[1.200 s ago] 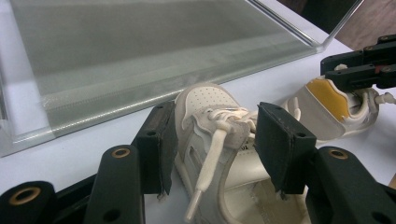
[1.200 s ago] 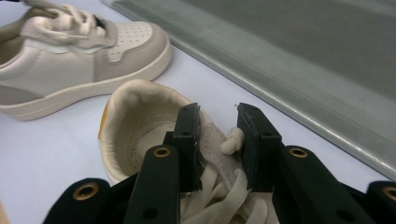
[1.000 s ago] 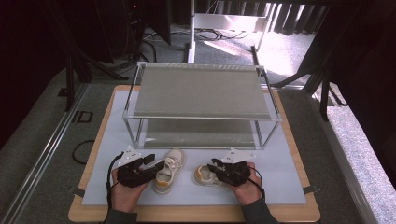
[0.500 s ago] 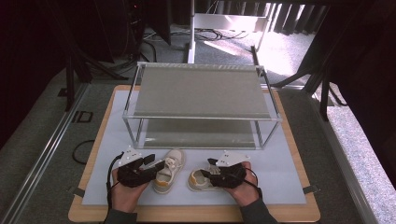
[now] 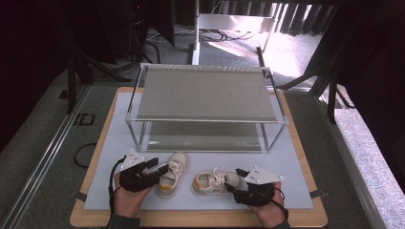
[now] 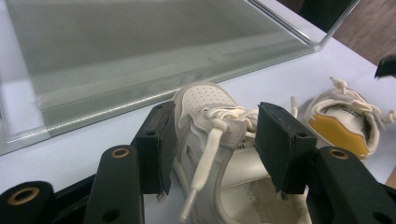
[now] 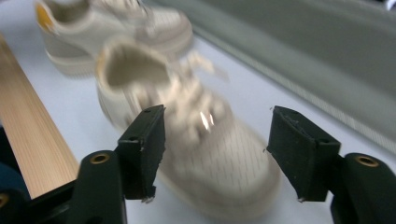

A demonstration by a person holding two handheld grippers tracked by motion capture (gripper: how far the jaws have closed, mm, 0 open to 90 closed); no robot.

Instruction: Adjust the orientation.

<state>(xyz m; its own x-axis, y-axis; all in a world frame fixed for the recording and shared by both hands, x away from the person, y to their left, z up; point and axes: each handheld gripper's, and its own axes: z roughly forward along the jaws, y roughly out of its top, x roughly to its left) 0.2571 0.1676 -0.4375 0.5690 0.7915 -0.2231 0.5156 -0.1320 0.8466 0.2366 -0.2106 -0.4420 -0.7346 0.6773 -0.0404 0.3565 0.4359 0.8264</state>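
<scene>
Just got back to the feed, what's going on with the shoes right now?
A person works two small sneakers in front of the two-tier shelf rack. The left hand-held gripper clamps the left sneaker across its laced middle. The right hand-held gripper has just been opening; its jaws now stand apart around the right sneaker's toe, not pressing it.

High view looks down; gripper views sit close, sharing the shoes.

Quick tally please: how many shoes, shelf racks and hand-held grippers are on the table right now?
Shoes: 2, left shoe and right shoe.
Shelf racks: 1, the two-tier rack.
Hand-held grippers: 2, left hand-held gripper and right hand-held gripper.
Total: 5.
</scene>
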